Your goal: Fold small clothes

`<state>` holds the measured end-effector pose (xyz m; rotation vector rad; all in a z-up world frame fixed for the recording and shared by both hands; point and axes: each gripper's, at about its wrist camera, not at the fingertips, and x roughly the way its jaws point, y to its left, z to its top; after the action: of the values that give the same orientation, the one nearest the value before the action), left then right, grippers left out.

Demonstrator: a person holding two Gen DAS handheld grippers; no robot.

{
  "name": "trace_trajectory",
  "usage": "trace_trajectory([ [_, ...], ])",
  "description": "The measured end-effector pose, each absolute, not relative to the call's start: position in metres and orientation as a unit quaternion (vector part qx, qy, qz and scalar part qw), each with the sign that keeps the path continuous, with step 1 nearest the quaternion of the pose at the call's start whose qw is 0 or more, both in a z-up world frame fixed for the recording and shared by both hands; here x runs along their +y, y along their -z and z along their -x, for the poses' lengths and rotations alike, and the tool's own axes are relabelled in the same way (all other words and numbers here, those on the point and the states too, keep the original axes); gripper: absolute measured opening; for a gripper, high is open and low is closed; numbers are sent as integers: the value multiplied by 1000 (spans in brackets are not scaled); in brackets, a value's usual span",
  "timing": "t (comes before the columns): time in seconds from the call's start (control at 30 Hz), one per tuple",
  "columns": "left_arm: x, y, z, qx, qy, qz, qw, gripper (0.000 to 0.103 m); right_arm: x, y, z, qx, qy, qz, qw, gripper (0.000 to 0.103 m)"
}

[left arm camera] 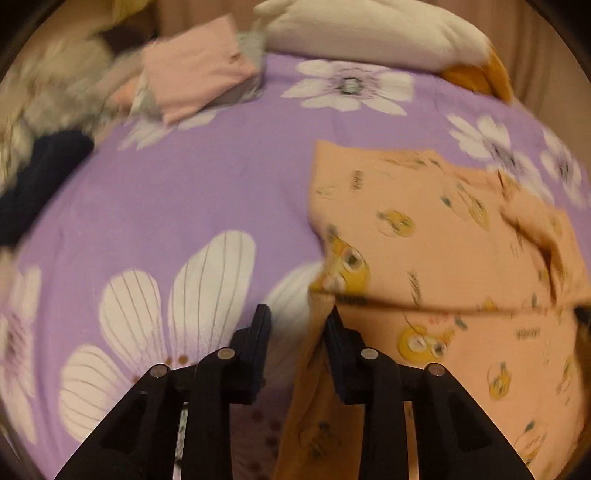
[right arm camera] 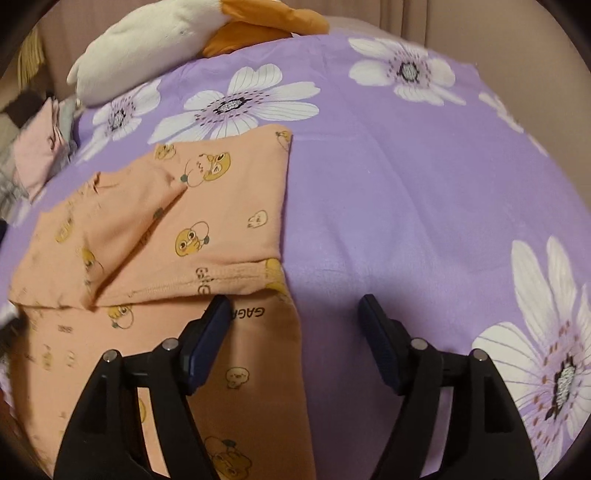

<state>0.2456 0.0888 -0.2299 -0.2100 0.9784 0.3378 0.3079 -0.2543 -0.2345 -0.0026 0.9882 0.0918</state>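
I see the left gripper point(left arm camera: 297, 317) w/ jaws parted, a moderate gap. The peach garment point(left arm camera: 436, 266) lies to its right on the purple flowered bedspread point(left arm camera: 192, 184); garment's near-left edge drapes down just by the right-side finger, maybe touching it, can't tell if anything's pinched. Far left: dark cloth point(left arm camera: 40, 177), folded pink pile point(left arm camera: 195, 77), blurred. White/orange plush point(left arm camera: 369, 33) at the back. Right gripper point(right arm camera: 293, 306) is spread wide, nothing between the fingers. Its left finger sits over the peach garment point(right arm camera: 177, 221), at the hem of the folded-over flap; right finger over bare bedspread point(right arm camera: 424, 192). Garment's right edge runs between the two fingers.
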Motion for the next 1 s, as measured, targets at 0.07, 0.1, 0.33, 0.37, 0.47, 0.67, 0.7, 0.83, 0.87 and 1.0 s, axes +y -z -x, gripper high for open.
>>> trace_trajectory([
  [0.07,95,233,-241,454,-143,108,873,33,-258,234,-310,475,-45,-2,879,73],
  [0.1,95,233,-242,455,-134,102,874,33,-260,233,-311,476,-46,-6,878,72],
  [0.33,88,233,-244,449,-146,84,878,33,-246,184,-295,454,-44,11,890,55],
  [0.37,88,233,-247,449,-145,82,878,33,-239,177,-294,446,-47,20,894,60],
  [0.47,94,232,-243,446,-137,95,879,33,-193,156,-311,431,-51,51,899,69],
  [0.67,96,233,-243,444,-131,105,880,33,-63,207,-339,464,-66,250,847,47],
  [0.7,97,233,-243,444,-129,107,880,33,-48,225,-339,448,-38,302,841,30],
  [0.83,100,232,-243,445,-124,117,879,33,-85,217,-358,486,-24,125,865,10],
  [0.87,100,232,-244,446,-124,116,879,33,-111,204,-360,489,-43,37,870,9],
  [1.0,96,232,-244,444,-129,104,880,33,-189,192,-357,487,-21,-75,870,12],
])
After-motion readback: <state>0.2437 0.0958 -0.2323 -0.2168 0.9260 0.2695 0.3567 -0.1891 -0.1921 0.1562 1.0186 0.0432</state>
